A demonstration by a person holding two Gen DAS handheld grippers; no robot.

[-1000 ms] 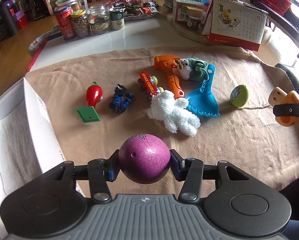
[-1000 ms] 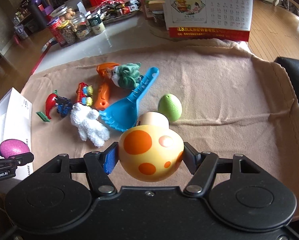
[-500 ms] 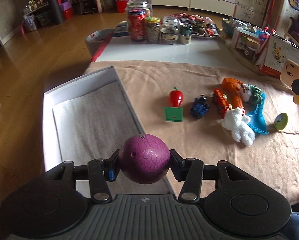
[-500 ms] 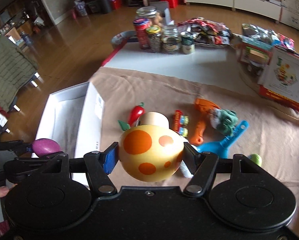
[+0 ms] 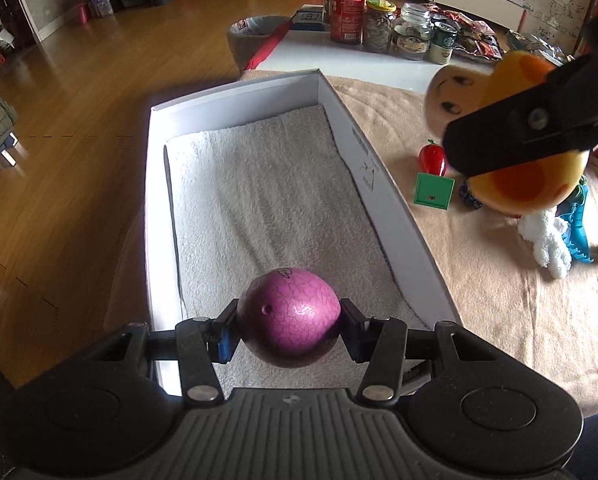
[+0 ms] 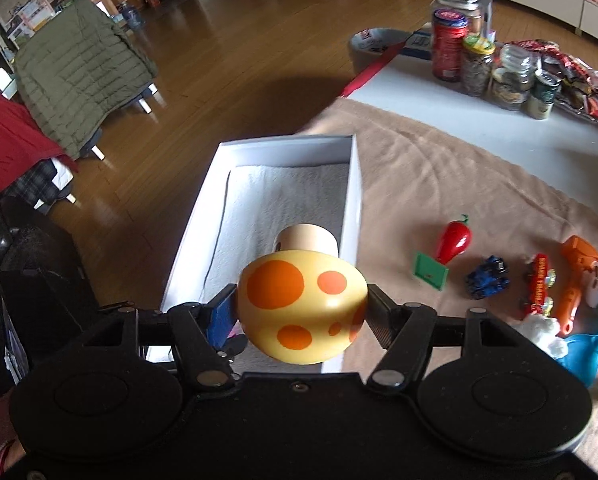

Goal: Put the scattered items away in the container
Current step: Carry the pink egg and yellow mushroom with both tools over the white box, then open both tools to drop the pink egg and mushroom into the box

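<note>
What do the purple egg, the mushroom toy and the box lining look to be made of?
Purple egg: probably hard glossy plastic, given the sharp highlights, crackle pattern and small hole.
Mushroom toy: smooth, satin-painted, possibly wood or plastic; the soft sheen leaves it open.
Box lining: white terry-like cloth with a nubby, looped texture.

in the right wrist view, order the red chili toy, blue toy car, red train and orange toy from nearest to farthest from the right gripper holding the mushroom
Measured from the right gripper, shut on the mushroom toy:
1. Red chili toy, just right of the white box.
2. Blue toy car, farther right on the cloth.
3. Red train, right of the car.
4. Orange toy, near the right edge.
</note>
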